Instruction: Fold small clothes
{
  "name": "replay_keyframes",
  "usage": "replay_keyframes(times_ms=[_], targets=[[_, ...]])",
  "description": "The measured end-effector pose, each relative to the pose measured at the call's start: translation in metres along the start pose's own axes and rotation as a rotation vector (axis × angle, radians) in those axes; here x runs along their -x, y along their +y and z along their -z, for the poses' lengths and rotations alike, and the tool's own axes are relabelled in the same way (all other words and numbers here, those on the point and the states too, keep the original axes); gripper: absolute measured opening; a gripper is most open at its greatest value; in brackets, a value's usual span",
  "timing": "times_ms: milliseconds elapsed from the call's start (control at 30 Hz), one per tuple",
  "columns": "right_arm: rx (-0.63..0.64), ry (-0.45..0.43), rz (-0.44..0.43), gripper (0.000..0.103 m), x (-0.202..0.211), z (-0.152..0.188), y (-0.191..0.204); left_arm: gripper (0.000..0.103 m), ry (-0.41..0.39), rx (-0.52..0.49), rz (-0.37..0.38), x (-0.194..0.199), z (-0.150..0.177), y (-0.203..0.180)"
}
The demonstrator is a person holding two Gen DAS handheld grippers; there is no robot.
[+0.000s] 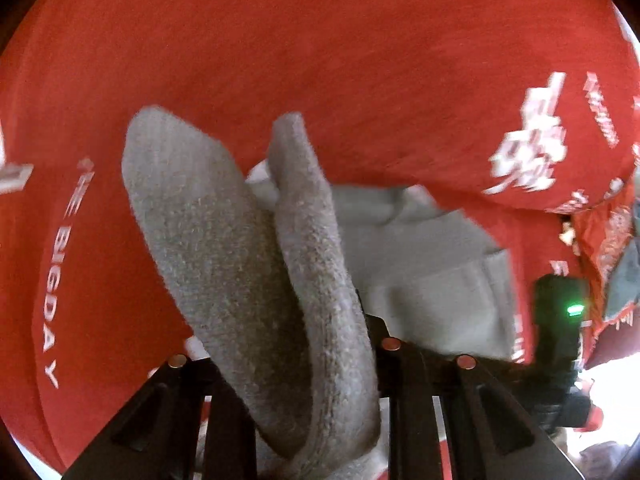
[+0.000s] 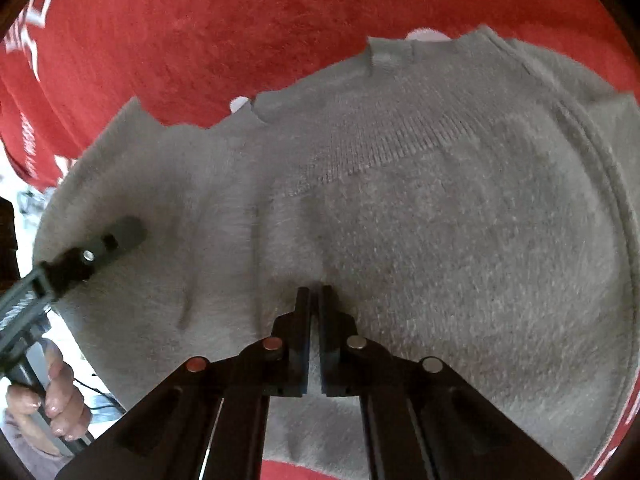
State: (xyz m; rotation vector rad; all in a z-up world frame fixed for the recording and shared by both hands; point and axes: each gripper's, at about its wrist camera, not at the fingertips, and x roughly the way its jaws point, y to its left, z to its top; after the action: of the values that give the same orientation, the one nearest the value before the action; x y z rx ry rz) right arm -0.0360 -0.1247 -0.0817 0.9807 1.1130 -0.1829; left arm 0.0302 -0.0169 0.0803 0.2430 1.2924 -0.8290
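Note:
A small grey knit garment lies on a red printed cloth. My right gripper is shut on a pinch of the grey garment near its middle. In the left wrist view a folded flap of the grey garment stands up between my left gripper's fingers, which hold it. The rest of the garment lies flat beyond. The left gripper's fingers also show in the right wrist view, resting on the garment's left side.
The red cloth with white lettering covers the whole work surface. My right gripper's body with a green light shows at the right of the left wrist view. A hand holds the left gripper's handle.

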Motion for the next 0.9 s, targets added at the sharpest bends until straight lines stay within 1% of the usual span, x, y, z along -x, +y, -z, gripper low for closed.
replay_keyframes(times_ms=[67, 100, 167, 267, 300, 333, 367, 400, 433, 500, 533, 567, 600, 633, 667, 700, 733, 833, 867, 900], targets=[[-0.039, -0.019, -0.057, 0.004, 0.016, 0.004, -0.017, 0.025, -0.02, -0.053, 0.03, 0.007, -0.008, -0.033], [-0.047, -0.035, -0.072, 0.006, 0.024, 0.008, -0.021, 0.025, -0.021, -0.077, 0.04, 0.007, -0.01, -0.047], [-0.074, -0.083, -0.093, 0.007, 0.047, 0.008, -0.035, 0.025, -0.019, -0.148, 0.05, 0.002, -0.011, -0.083], [-0.146, -0.163, -0.134, 0.009, 0.085, 0.011, -0.07, 0.025, 0.01, -0.244, 0.08, -0.017, -0.007, -0.137], [-0.174, -0.187, -0.139, 0.009, 0.096, 0.012, -0.083, 0.025, 0.027, -0.276, 0.093, -0.03, -0.004, -0.156], [-0.2, -0.205, -0.138, 0.01, 0.104, 0.013, -0.097, 0.025, 0.039, -0.307, 0.09, -0.041, 0.0, -0.169], [-0.222, -0.213, -0.14, 0.01, 0.107, 0.013, -0.107, 0.025, 0.054, -0.34, 0.072, -0.056, 0.003, -0.185], [-0.25, -0.212, -0.157, 0.01, 0.107, 0.014, -0.12, 0.025, 0.076, -0.375, 0.036, -0.073, 0.009, -0.199], [-0.276, -0.202, -0.192, 0.01, 0.107, 0.016, -0.132, 0.026, 0.096, -0.399, 0.001, -0.087, 0.014, -0.207], [-0.328, -0.173, -0.235, 0.01, 0.097, 0.02, -0.151, 0.028, 0.129, -0.426, -0.044, -0.103, 0.023, -0.216], [-0.343, -0.165, -0.252, 0.01, 0.093, 0.021, -0.157, 0.028, 0.129, -0.435, -0.06, -0.105, 0.026, -0.219], [-0.359, -0.162, -0.269, 0.01, 0.091, 0.022, -0.162, 0.035, 0.119, -0.441, -0.069, -0.105, 0.026, -0.218], [-0.375, -0.165, -0.298, 0.01, 0.089, 0.023, -0.167, 0.053, 0.103, -0.446, -0.074, -0.1, 0.028, -0.219], [-0.395, -0.171, -0.335, 0.01, 0.088, 0.024, -0.171, 0.064, 0.084, -0.446, -0.08, -0.094, 0.028, -0.219], [-0.41, -0.175, -0.357, 0.01, 0.088, 0.025, -0.176, 0.083, 0.054, -0.446, -0.086, -0.086, 0.027, -0.219], [-0.422, -0.179, -0.376, 0.01, 0.088, 0.025, -0.179, 0.091, 0.019, -0.45, -0.09, -0.076, 0.027, -0.217], [-0.436, -0.18, -0.397, 0.01, 0.088, 0.025, -0.182, 0.093, 0.002, -0.453, -0.088, -0.07, 0.026, -0.215], [-0.48, -0.18, -0.434, 0.01, 0.089, 0.024, -0.191, 0.093, -0.02, -0.437, -0.089, -0.053, 0.019, -0.209], [-0.497, -0.182, -0.445, 0.011, 0.091, 0.024, -0.196, 0.093, -0.025, -0.417, -0.091, -0.046, 0.017, -0.204], [-0.521, -0.19, -0.464, 0.014, 0.094, 0.026, -0.201, 0.093, -0.025, -0.398, -0.092, -0.043, 0.01, -0.197]])
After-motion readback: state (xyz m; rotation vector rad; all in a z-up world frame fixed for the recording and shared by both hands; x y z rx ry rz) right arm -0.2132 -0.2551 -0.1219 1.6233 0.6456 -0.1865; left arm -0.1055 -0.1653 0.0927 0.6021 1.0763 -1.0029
